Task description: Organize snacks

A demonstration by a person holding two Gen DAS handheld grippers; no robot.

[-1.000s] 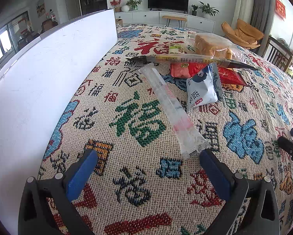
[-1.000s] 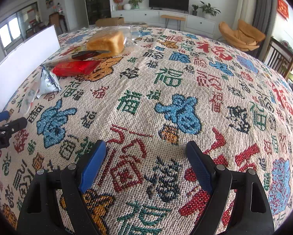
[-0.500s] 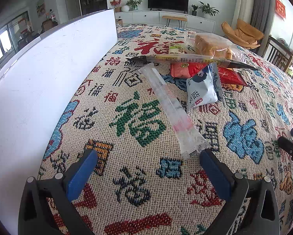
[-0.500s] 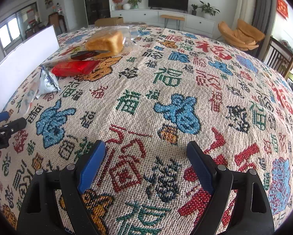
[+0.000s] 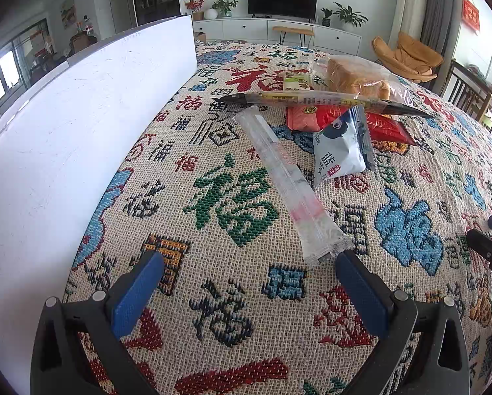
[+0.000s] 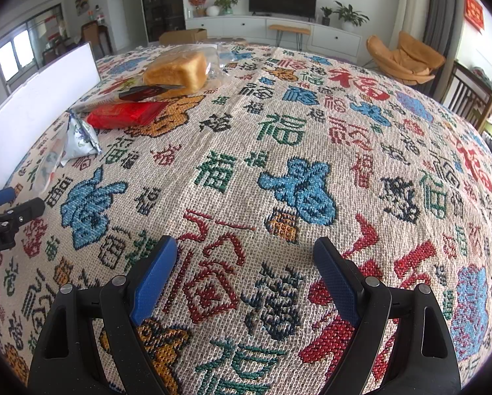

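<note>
On white pouch point(image 5: 339, 151): "蓝"

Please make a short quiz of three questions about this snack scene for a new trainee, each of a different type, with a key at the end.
1. True or false: the left tool is shut on the long clear packet.
2. Multiple choice: what lies directly across the red packet?
A. the bagged bread
B. the long dark-tipped packet
C. the white board
3. Fill in: the near end of the long clear packet lies close to the left tool's ____ finger.

Key
1. False: both fingers stand wide apart, nothing between them; the right tool is open too.
2. B
3. right
</note>
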